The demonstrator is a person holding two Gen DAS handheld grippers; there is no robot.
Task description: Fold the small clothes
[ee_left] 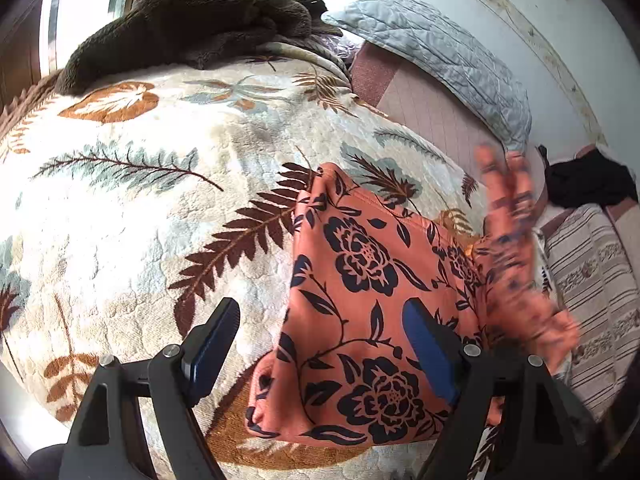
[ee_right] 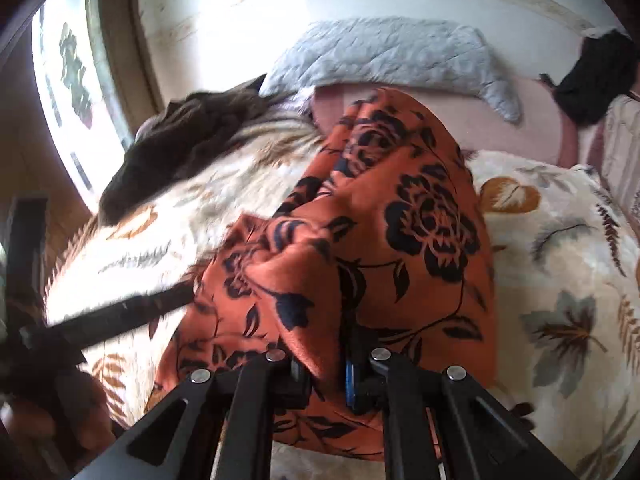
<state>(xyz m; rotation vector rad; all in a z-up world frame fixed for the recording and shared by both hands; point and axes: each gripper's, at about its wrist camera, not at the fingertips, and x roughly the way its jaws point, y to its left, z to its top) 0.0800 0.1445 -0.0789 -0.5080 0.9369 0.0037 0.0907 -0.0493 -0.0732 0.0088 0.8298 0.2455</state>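
At the far left edge of the bed a brown fleece (ee_left: 192,20) lies heaped by the window (ee_right: 72,92), resting on the leaf-print blanket (ee_left: 132,208) that covers the bed.

The left gripper (ee_left: 324,352) hangs over the blanket with its jaws spread wide and nothing pressed between them. Its left pad (ee_left: 214,346) stands above bare blanket; its right pad (ee_left: 430,350) stands above the garment (ee_left: 360,280), and whether it touches the cloth cannot be told.

The garment, orange with dark flowers, lies partly flat on the blanket toward the bed's right side. Its right part rises off the bed in a blurred bunch (ee_left: 516,248).

In the right wrist view the right gripper (ee_right: 326,376) has its jaws nearly together, clamped on a fold of the garment, which drapes up and away from the fingers (ee_right: 354,376) over the blanket. A dark bar, likely part of the left tool (ee_right: 112,320), crosses at the left of that view.

At the head of the bed a grey quilted pillow (ee_left: 448,64) leans against the wall. Black cloth (ee_left: 588,184) lies at the far right corner, beside a striped cover (ee_left: 592,292).
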